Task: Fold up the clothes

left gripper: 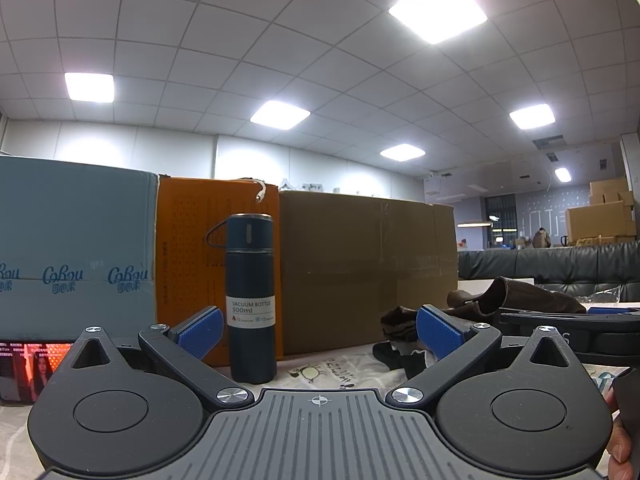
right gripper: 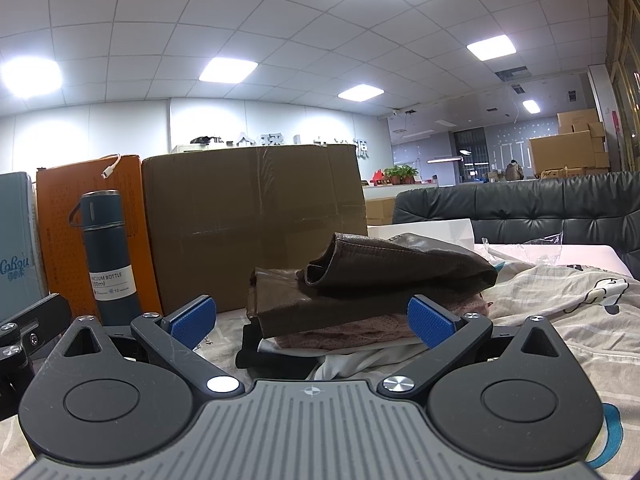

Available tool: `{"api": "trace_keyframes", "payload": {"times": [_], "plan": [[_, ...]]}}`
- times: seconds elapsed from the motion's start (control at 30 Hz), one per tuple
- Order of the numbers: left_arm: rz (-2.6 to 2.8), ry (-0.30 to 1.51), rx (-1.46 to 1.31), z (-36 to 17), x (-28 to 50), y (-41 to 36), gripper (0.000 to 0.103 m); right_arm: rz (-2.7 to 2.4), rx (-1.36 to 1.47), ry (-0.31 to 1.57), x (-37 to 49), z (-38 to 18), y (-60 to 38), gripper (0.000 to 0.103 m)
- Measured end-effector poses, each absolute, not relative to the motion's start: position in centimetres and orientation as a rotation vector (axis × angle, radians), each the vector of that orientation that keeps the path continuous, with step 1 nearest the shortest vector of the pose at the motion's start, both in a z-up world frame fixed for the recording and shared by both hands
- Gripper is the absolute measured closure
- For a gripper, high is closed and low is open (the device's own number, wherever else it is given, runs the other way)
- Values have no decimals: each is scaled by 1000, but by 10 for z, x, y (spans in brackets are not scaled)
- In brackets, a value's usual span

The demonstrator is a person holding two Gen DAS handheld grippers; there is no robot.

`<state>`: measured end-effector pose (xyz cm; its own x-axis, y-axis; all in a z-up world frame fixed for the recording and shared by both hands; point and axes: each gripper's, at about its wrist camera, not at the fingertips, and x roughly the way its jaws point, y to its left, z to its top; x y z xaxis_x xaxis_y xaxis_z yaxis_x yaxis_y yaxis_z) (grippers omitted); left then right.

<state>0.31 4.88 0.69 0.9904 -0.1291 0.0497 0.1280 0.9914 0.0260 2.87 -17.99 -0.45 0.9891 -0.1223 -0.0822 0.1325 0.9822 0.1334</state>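
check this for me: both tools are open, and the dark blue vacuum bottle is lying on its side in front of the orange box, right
Not quite. The dark blue vacuum bottle stands upright in front of the orange box, as the left wrist view shows. Both the left tool and the right tool are open.

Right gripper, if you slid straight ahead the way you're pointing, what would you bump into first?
Probably the pile of clothes. The right gripper is open and aimed at the pile's lower layers, a pink knit under the brown leather garment. Depth is hard to judge, but nothing else seems to lie between.
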Motion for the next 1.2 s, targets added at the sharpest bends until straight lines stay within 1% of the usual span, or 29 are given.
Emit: {"api": "trace_keyframes", "payload": {"times": [1.2], "plan": [[-129,-47,21,6,4,48,0,-124,132,86,30,-6,-179,0]]}}
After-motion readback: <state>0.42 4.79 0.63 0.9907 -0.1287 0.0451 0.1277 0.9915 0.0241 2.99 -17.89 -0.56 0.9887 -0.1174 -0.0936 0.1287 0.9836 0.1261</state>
